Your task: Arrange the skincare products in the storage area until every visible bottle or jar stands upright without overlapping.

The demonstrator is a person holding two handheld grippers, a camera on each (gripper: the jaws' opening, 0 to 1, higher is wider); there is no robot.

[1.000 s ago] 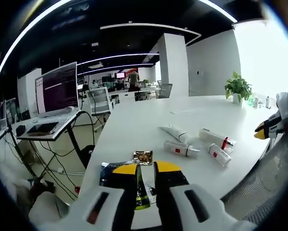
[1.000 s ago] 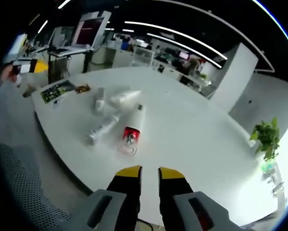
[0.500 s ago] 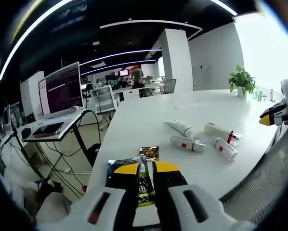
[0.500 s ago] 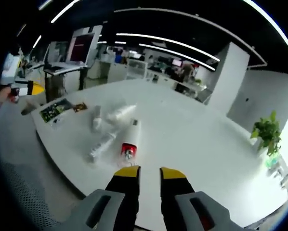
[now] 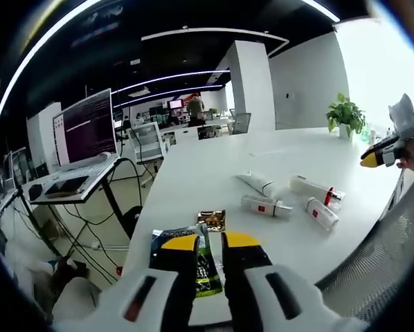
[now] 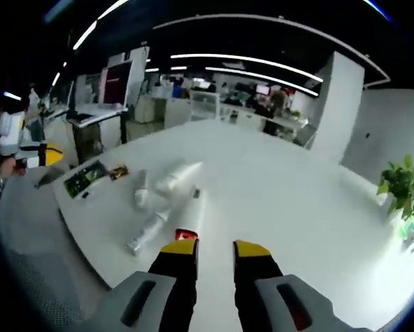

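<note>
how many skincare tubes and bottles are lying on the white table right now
4, clustered mid-table: a white tube farthest back, a red-labelled bottle before it, a red-banded bottle and a small bottle beside them.

Left gripper [image 5: 208, 243], right gripper [image 6: 215, 250]: white bodies, black jaws, yellow tips, red side marks.

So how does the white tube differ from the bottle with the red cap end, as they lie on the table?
The white tube tapers to a flat sealed end and is plain white; the bottle with the red cap end is an even cylinder with a red band. The tube lies farther from the table edge than the bottle. Both lie flat, neither standing upright, and no gripper touches them.
</note>
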